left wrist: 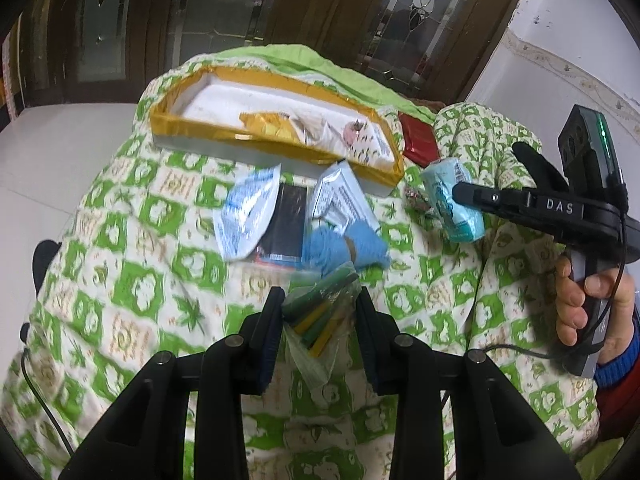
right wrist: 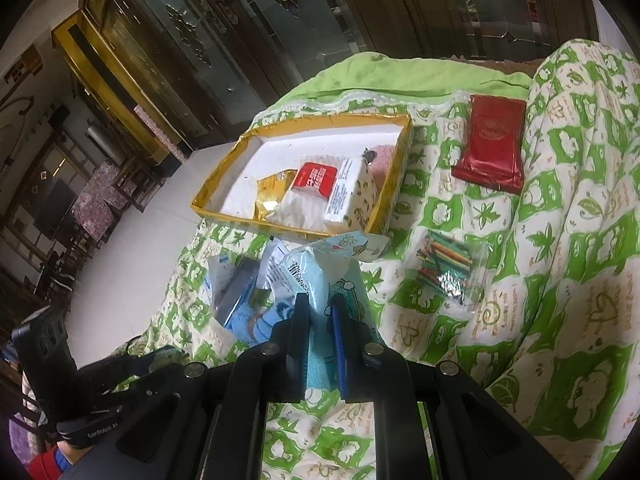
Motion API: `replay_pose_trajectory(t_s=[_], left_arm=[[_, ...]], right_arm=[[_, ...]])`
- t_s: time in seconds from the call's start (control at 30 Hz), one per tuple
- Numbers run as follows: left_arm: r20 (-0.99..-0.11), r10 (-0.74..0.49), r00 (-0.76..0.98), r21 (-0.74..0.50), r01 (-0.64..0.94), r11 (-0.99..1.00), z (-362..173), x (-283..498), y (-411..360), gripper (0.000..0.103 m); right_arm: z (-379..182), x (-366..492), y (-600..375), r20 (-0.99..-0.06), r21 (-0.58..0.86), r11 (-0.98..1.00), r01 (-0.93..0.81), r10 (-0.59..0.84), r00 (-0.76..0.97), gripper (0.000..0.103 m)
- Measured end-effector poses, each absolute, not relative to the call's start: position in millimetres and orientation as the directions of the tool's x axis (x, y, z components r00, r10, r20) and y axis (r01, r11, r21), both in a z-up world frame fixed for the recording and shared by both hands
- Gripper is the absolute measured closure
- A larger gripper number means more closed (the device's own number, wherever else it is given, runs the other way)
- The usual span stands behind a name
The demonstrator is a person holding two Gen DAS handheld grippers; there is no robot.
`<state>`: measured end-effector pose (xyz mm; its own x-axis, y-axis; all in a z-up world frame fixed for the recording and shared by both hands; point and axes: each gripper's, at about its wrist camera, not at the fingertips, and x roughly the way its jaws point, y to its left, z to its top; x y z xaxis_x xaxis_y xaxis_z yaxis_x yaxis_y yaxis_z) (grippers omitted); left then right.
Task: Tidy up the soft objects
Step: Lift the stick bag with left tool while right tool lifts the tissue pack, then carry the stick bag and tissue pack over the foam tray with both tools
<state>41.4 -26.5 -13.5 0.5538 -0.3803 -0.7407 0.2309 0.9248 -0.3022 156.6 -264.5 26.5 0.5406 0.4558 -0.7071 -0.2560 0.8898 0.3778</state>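
Note:
My left gripper [left wrist: 318,296] is shut on a clear bag of green and yellow sticks [left wrist: 320,316], held just above the green-and-white quilt [left wrist: 132,280]. To the right, my right gripper [left wrist: 460,192] is shut on a light blue tissue pack [left wrist: 452,204]. The right wrist view shows that pack [right wrist: 316,280] pinched between the right gripper [right wrist: 320,300]. A yellow-rimmed white box [right wrist: 224,210] lies beyond, with a gold packet [right wrist: 272,192] and a white pack with a red label [right wrist: 316,188] in it.
Blue-and-white pouches [left wrist: 248,216], a dark flat packet [left wrist: 284,224] and blue cloth [left wrist: 344,248] lie in front of the box. A red packet [right wrist: 490,144] and another bag of coloured sticks [right wrist: 448,268] rest on the quilt. Glass-doored cabinets [right wrist: 180,40] stand behind.

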Motion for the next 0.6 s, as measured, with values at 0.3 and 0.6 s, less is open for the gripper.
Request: replay_pose_trajectory(t_s=[0.3, 0.6], left_arm=[[-0.722, -0.37, 0.585, -0.274, 0.249, 0.929, 11, 66, -28, 0.069], [-0.71, -0.352, 0.61, -0.255, 0.243, 0.936, 26, 101, -27, 0.069]], right_arm=[[46, 168, -263, -0.702, 0.354, 0.894, -0.276, 0.449, 0.553, 0.092], [63, 203, -273, -0.695, 0.339, 0.904, -0.261, 0.428, 0.578, 0.092]])
